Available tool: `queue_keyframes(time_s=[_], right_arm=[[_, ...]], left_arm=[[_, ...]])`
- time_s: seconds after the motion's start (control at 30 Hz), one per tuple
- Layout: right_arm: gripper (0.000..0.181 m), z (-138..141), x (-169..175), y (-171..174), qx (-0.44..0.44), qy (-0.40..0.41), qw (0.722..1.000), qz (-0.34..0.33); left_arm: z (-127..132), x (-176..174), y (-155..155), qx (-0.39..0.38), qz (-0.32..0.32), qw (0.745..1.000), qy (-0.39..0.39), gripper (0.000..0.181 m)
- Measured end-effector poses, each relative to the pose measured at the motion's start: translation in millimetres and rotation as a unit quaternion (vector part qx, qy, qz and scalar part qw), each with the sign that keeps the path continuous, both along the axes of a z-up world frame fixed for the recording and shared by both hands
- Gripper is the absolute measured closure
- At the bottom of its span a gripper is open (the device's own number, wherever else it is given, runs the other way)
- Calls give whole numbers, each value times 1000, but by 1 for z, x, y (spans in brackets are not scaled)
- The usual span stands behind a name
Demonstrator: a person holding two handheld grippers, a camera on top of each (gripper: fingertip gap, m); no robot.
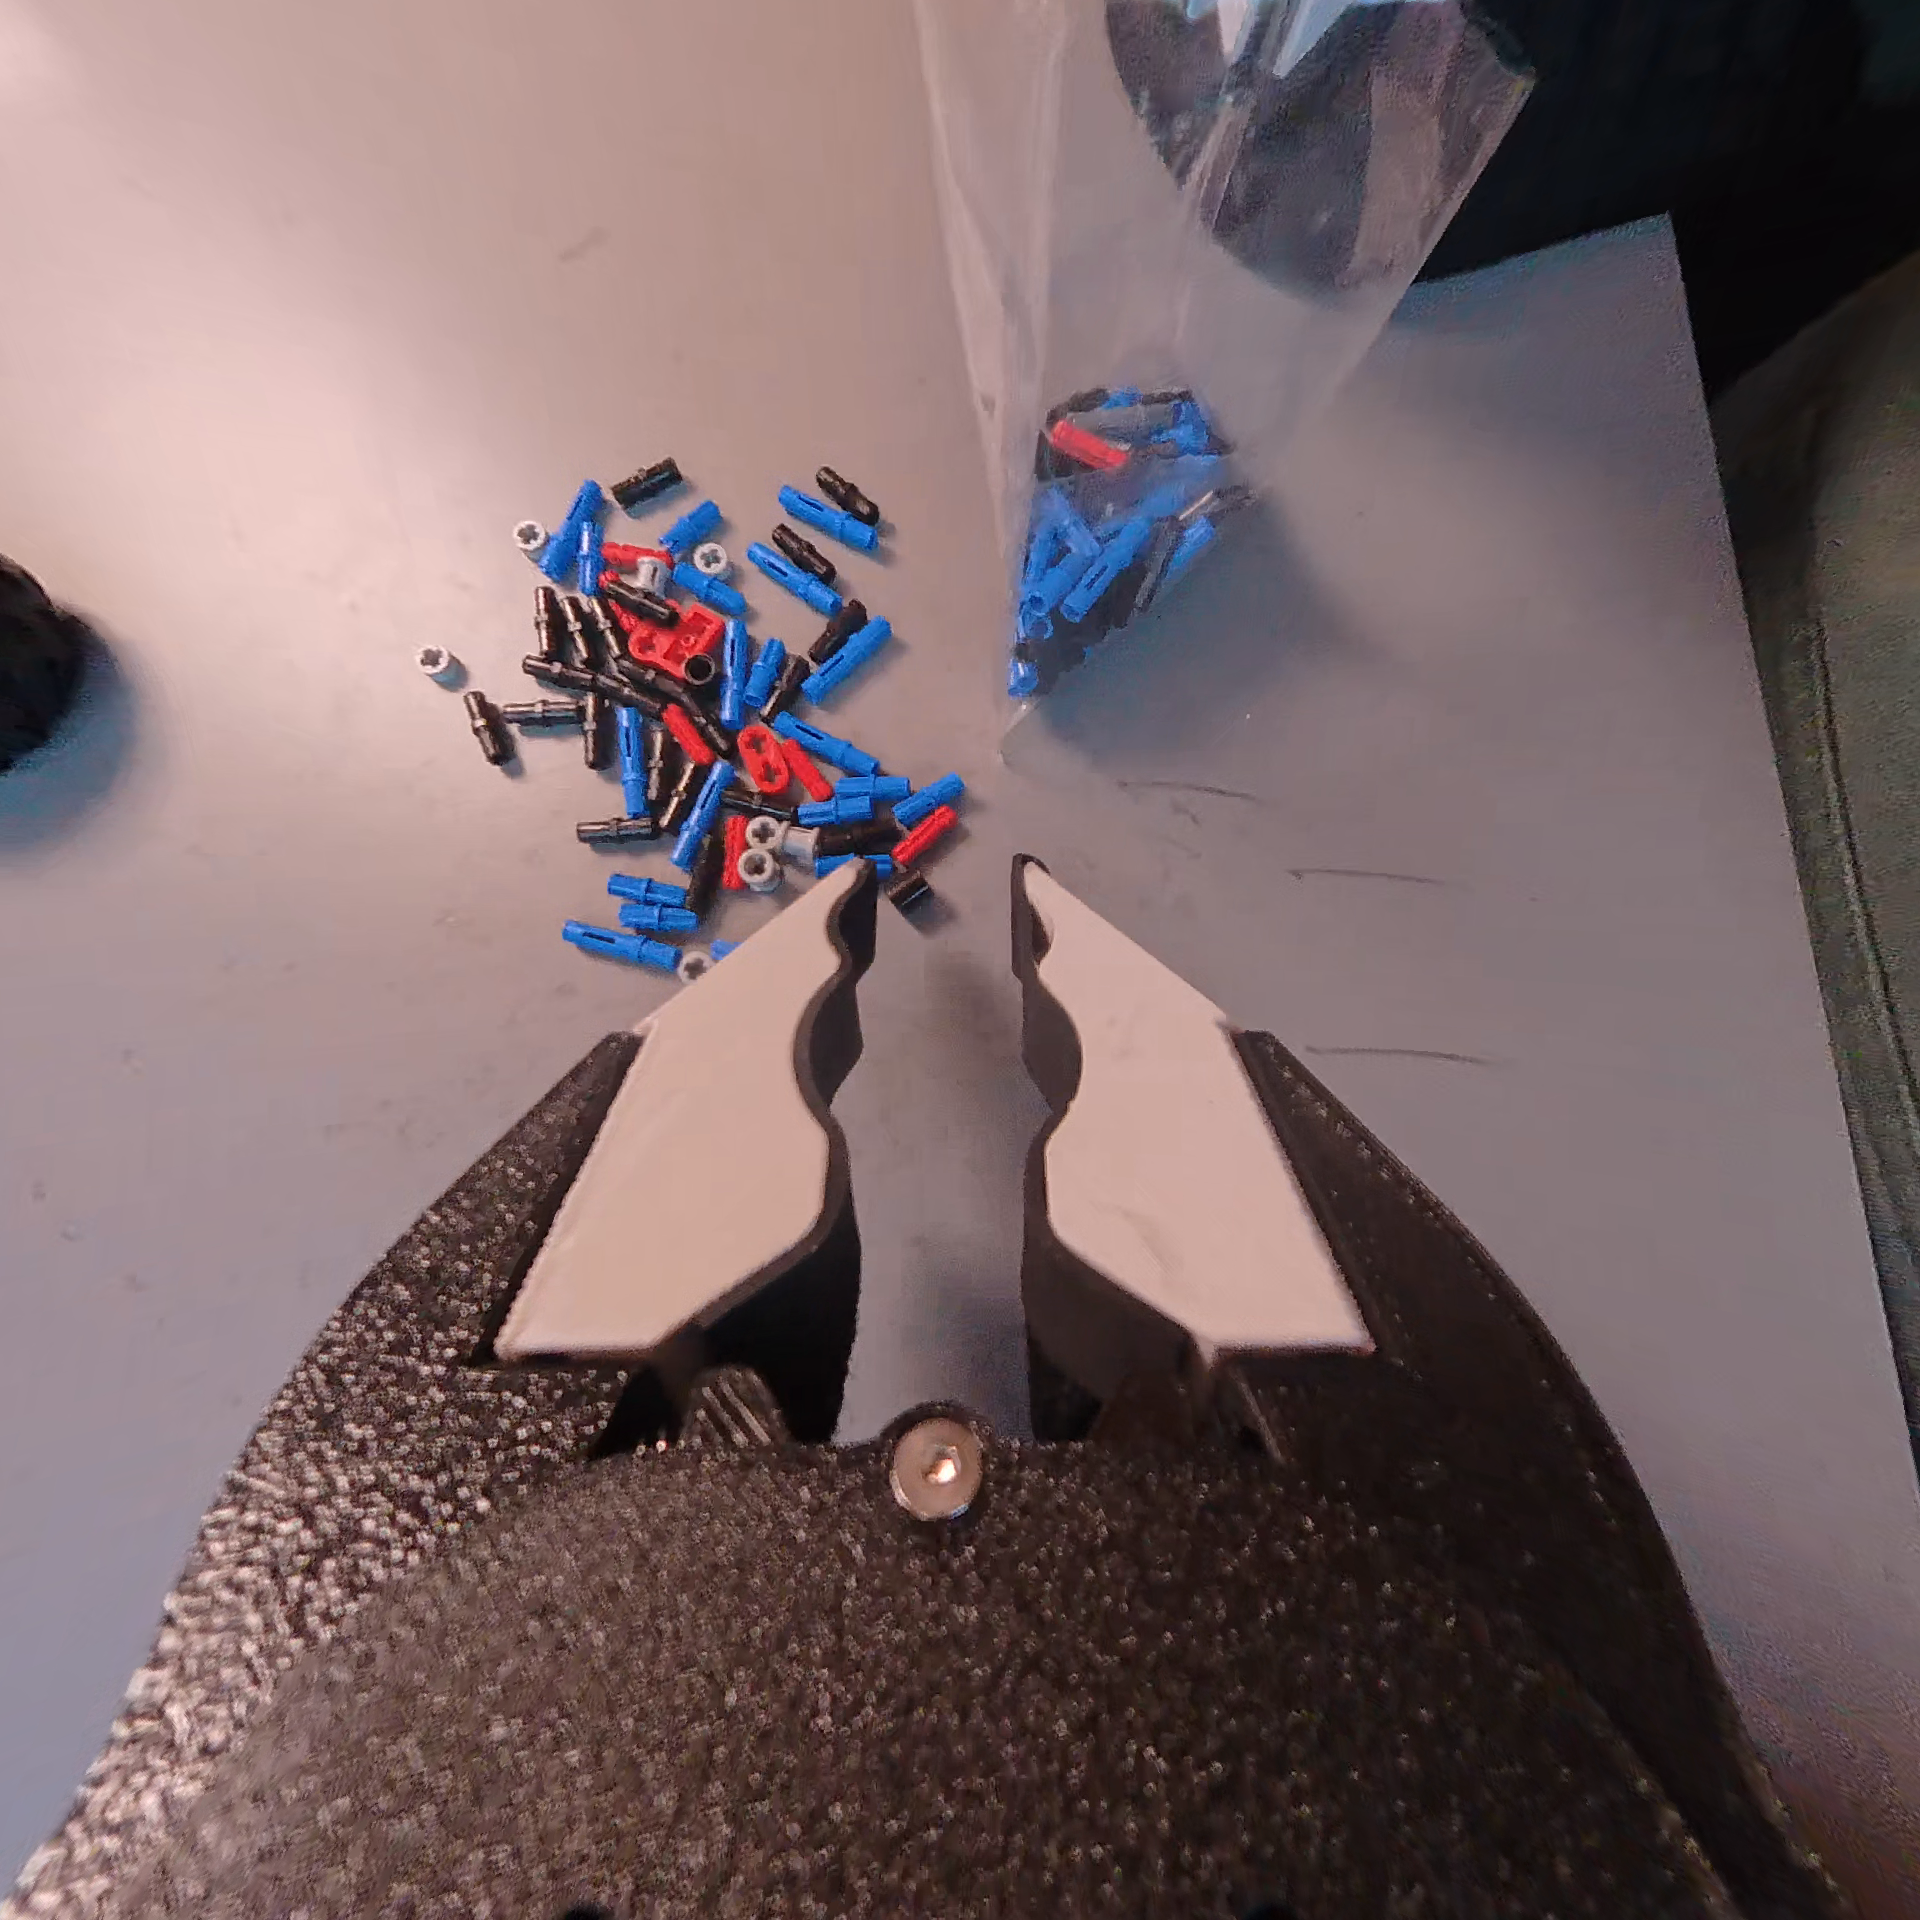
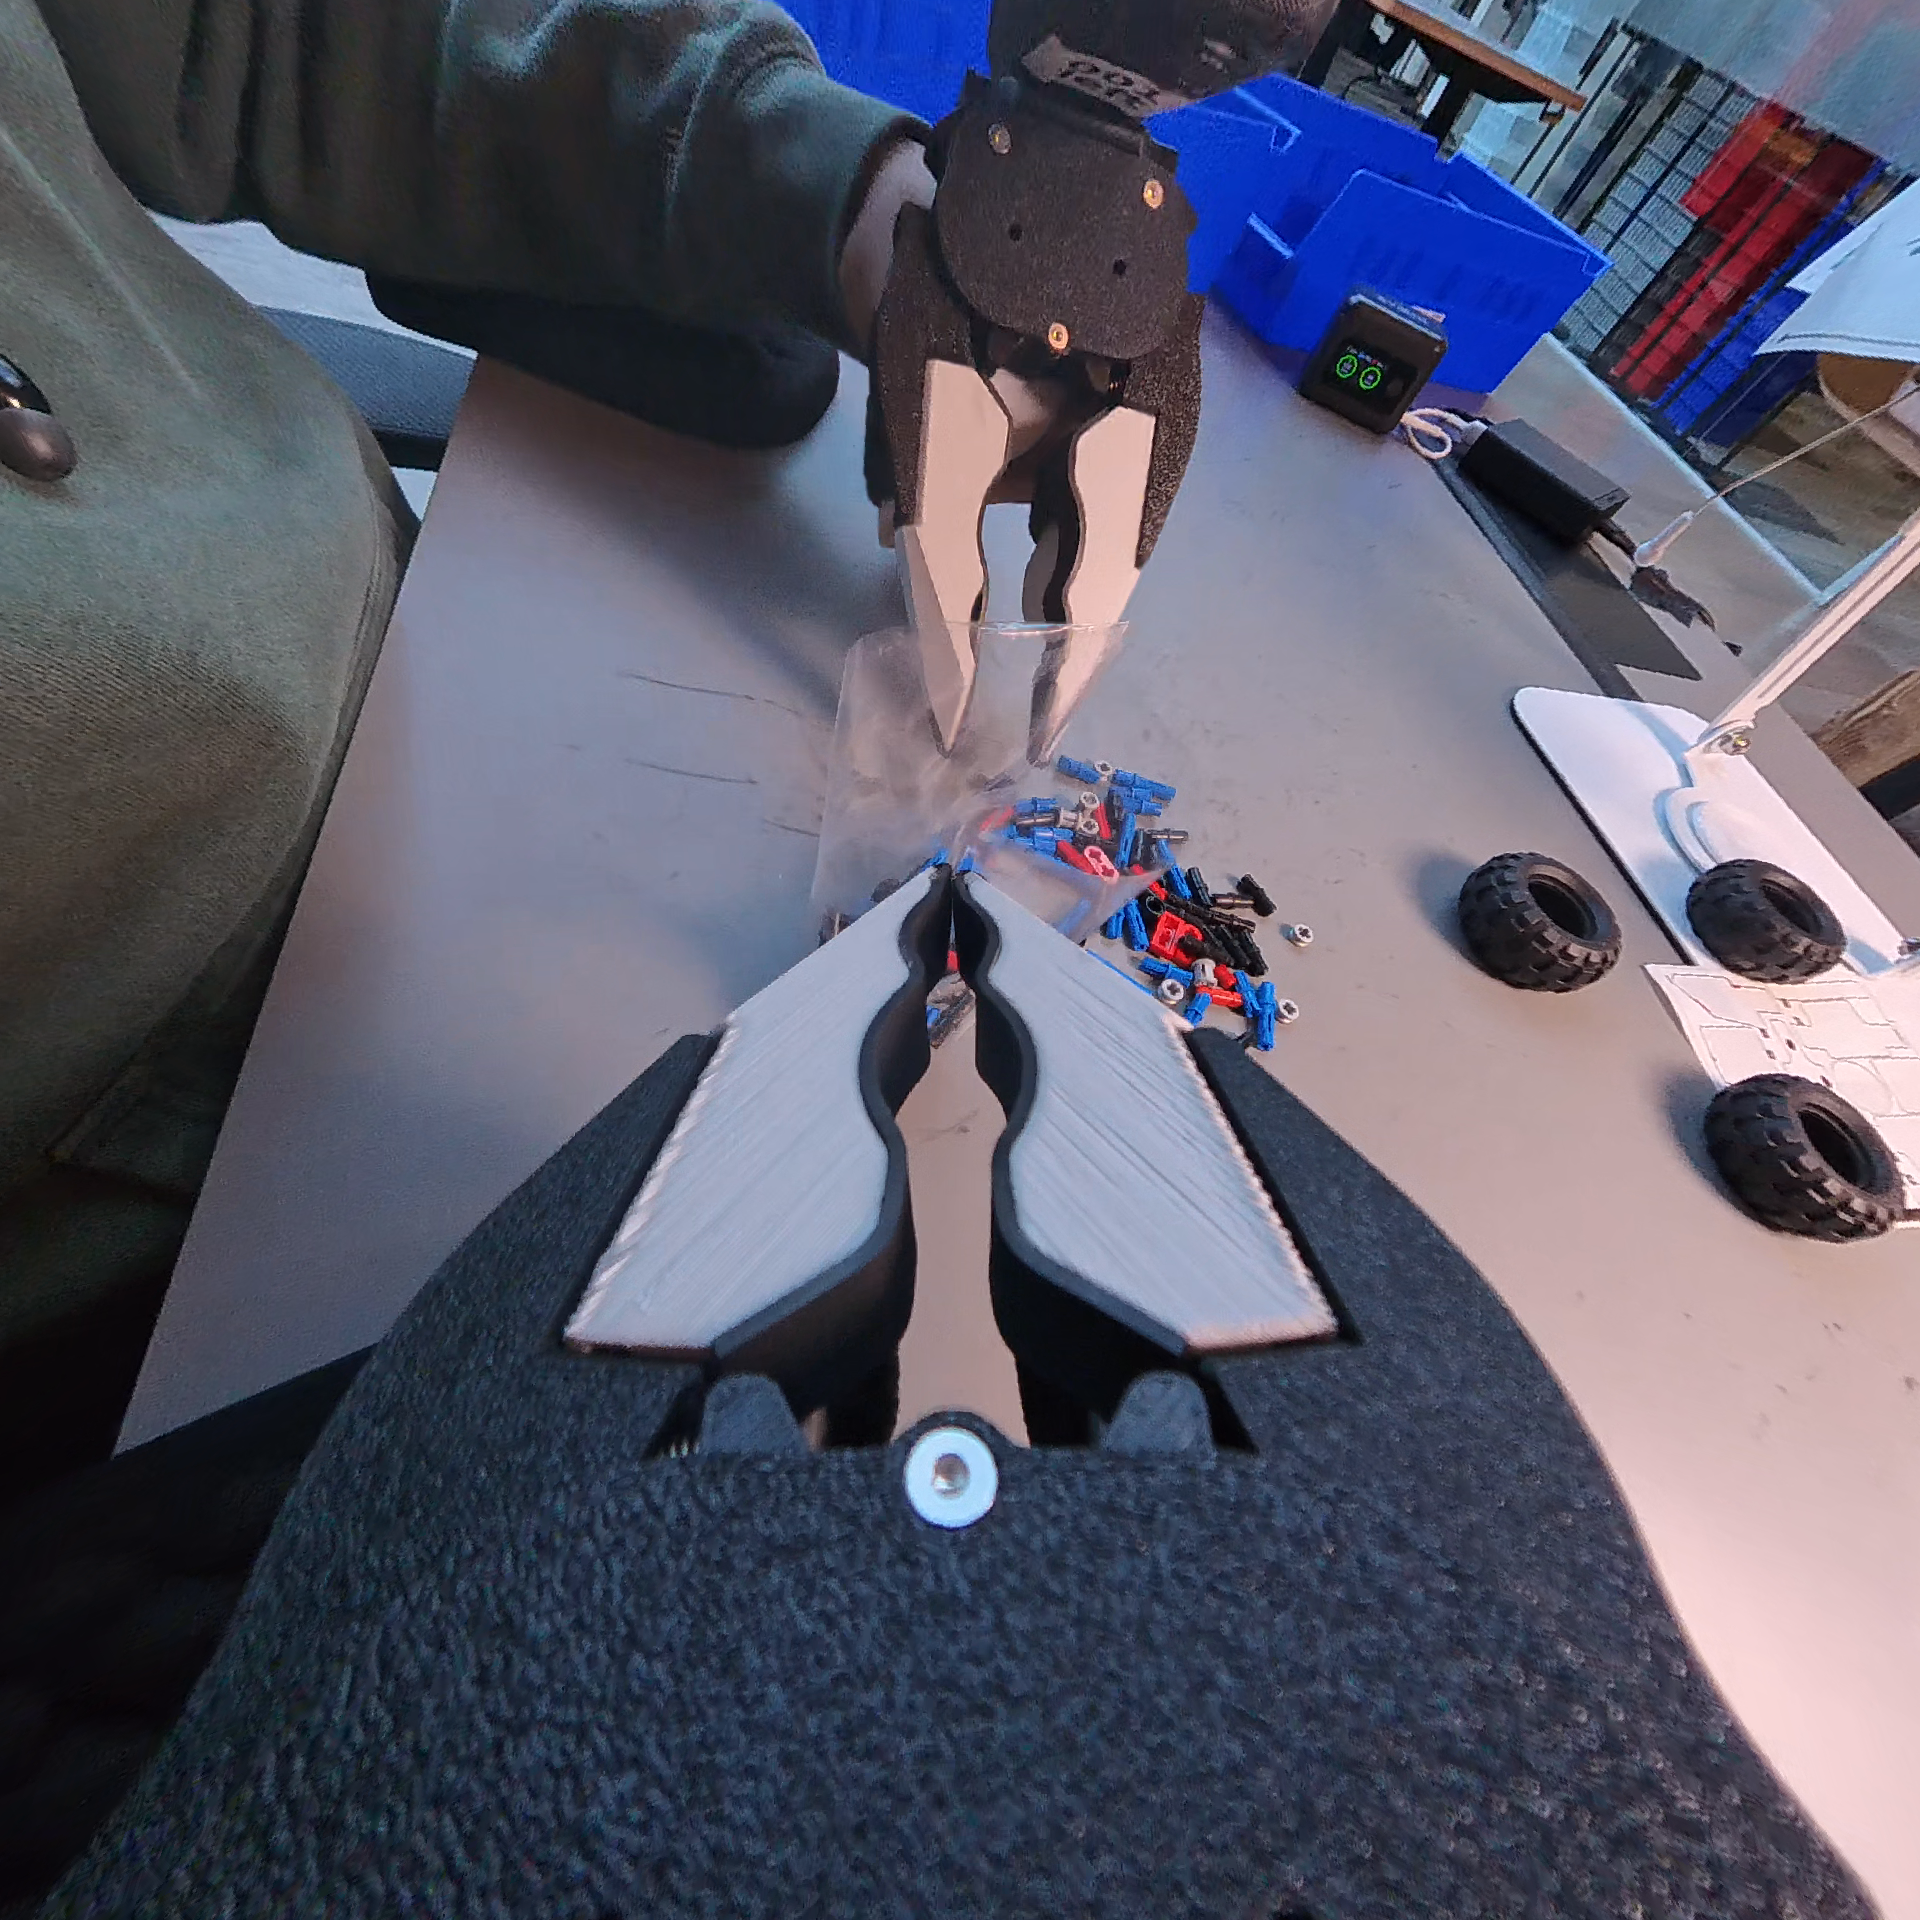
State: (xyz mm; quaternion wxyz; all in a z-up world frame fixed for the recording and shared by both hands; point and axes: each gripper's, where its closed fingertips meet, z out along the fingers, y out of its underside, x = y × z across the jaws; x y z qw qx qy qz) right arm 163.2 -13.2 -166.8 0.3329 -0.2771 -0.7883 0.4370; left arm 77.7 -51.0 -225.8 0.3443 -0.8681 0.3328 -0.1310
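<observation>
Clear, limp plastic bag [image 2: 940, 790], part-full of small pins, hangs beside the spilled pile [image 1: 717, 717]; right gripper [image 2: 951, 883] pinches its slippery corner, left gripper [image 1: 943, 883] gapes empty.

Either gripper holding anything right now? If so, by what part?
Right gripper is shut on the clear plastic bag, pinching an upper edge or corner. Left gripper is open, holding nothing.
</observation>
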Motion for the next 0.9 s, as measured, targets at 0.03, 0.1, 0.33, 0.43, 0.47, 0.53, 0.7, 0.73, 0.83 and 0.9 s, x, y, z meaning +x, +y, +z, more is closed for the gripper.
queue_keyframes(time_s=[0.03,0.1,0.33,0.43,0.47,0.53,0.7,0.73,0.83,0.9], right_arm=[[181,0,0,0,1,0,1000,0],[181,1,0,1,-1,1,1000,-1],[181,-2,0,1,2,-4,1000,-1],[181,-4,-1,1,9,-8,1000,-3],[181,-5,-1,1,13,-10,1000,-4],[181,-7,-3,-1,18,-11,1000,-4],[181,-8,-6,-6,24,-11,1000,2],[181,-9,-6,-6,23,-11,1000,2],[181,-9,-7,-6,22,-12,1000,1],[181,-8,-7,-5,21,-12,1000,1]], left_arm=[[-2,-1,2,-4,0,1000,6,156],[-7,-3,4,-16,1,1000,13,159],[-15,-4,2,-21,1,999,28,172],[6,3,5,15,-2,1000,-17,172],[26,10,7,41,-8,998,-50,172],[69,28,10,92,-26,991,-92,172],[97,67,24,114,-61,988,-79,172],[94,70,27,108,-64,989,-76,172],[86,75,32,90,-67,991,-73,172],[85,75,32,88,-67,991,-73,172]])
